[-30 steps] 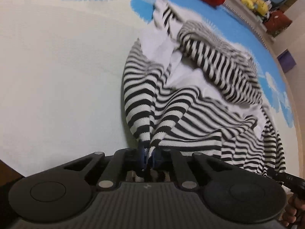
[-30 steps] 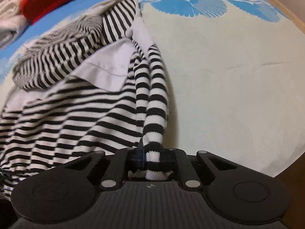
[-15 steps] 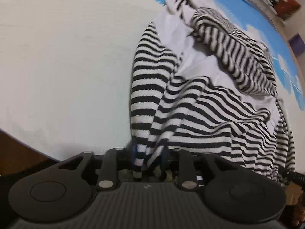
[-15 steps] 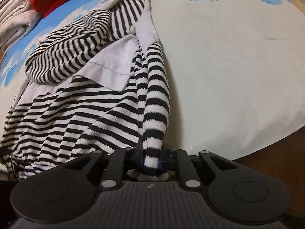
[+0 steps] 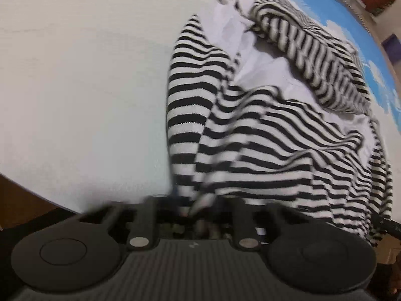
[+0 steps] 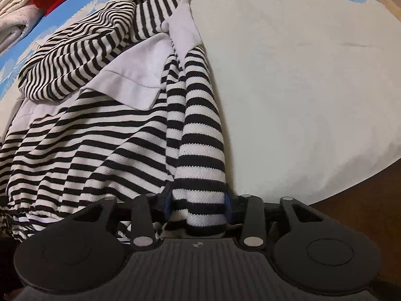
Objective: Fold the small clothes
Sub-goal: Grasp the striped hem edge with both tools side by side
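No writing could be read. A striped garment (image 6: 95, 135) lay crumpled on a pale cloth with blue fan prints (image 6: 288, 75); folded clothes (image 6: 17, 17) sat far behind. The right tongs (image 6: 198, 200) pinched a striped sleeve. The left tongs (image 5: 195, 200), which had just been closing, were blurred, with striped fabric between them.

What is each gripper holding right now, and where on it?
Both hold the striped top: the right gripper clamps a bunched bottom corner, and the left gripper the other, though blur hides its pads.
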`<control>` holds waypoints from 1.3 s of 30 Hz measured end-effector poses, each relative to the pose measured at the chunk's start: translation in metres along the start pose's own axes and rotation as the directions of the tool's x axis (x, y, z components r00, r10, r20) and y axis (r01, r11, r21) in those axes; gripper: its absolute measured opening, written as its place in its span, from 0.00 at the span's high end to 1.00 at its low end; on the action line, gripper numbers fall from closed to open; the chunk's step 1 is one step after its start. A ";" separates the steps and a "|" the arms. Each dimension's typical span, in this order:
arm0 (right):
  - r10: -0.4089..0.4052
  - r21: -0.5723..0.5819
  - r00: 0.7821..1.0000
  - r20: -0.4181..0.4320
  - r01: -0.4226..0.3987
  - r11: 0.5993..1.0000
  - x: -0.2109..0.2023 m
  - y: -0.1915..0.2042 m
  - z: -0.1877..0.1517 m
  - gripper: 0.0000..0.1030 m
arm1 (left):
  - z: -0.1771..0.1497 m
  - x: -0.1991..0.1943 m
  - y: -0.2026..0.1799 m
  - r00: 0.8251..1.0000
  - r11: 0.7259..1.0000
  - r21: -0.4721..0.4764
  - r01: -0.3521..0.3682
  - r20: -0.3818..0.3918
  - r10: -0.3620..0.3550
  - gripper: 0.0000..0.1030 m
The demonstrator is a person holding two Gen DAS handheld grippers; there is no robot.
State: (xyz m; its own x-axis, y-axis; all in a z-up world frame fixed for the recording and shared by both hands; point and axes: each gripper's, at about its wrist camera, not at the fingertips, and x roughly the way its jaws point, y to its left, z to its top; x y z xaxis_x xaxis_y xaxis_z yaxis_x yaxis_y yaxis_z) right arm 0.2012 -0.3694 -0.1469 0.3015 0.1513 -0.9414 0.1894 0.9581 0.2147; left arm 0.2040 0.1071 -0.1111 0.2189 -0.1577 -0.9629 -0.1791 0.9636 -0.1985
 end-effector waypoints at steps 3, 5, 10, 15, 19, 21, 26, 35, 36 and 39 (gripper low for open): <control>0.018 -0.003 0.999 0.049 -0.018 1.000 -0.009 0.002 0.000 0.91 | -0.001 -0.005 -0.001 1.000 1.000 0.010 -0.002 0.012 0.001 0.87; 0.011 0.018 0.998 0.056 -0.012 1.000 -0.010 -0.001 0.001 0.91 | -0.001 -0.003 0.001 1.000 1.000 0.003 -0.008 -0.003 0.008 0.81; 0.007 0.047 1.000 0.021 -0.008 0.999 -0.005 -0.005 -0.001 0.78 | -0.003 -0.001 -0.001 0.999 0.999 0.020 -0.025 -0.019 0.026 0.74; -0.023 -0.010 1.000 -0.007 0.023 1.000 0.000 0.002 -0.007 0.66 | -0.003 0.000 -0.002 0.999 0.999 0.031 -0.035 -0.023 0.036 0.74; -0.017 0.001 1.000 -0.003 0.017 1.000 -0.001 0.001 -0.006 0.70 | -0.003 0.001 -0.003 0.999 0.999 0.028 -0.038 -0.026 0.039 0.74; -0.006 -0.004 1.000 0.004 0.006 1.000 -0.002 0.002 -0.006 0.78 | -0.002 0.001 -0.003 0.999 0.999 0.029 -0.039 -0.027 0.040 0.74; -0.012 -0.010 1.000 0.015 0.012 1.000 -0.002 0.004 -0.006 0.83 | -0.002 0.001 -0.004 0.998 0.998 0.040 -0.050 -0.032 0.051 0.69; -0.017 -0.007 0.999 0.036 0.017 1.000 -0.003 0.007 -0.005 0.87 | -0.005 -0.003 -0.017 0.999 0.992 0.117 -0.052 -0.002 0.052 0.88; -0.017 -0.006 0.999 0.045 0.017 1.000 -0.005 0.007 -0.005 0.90 | -0.006 -0.006 -0.018 0.999 0.991 0.124 -0.051 0.011 0.050 0.89; -0.004 -0.002 0.996 0.092 0.004 1.000 -0.015 0.006 -0.005 0.93 | -0.007 -0.014 -0.018 0.998 0.992 0.120 -0.036 0.049 0.030 0.90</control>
State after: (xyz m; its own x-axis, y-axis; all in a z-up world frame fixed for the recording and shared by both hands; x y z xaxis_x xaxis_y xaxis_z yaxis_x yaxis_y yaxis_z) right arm 0.1936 -0.3650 -0.1329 0.3854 0.1246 -0.9143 0.1885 0.9593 0.2103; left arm 0.1970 0.0905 -0.0950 0.2605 -0.1179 -0.9582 -0.0704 0.9876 -0.1407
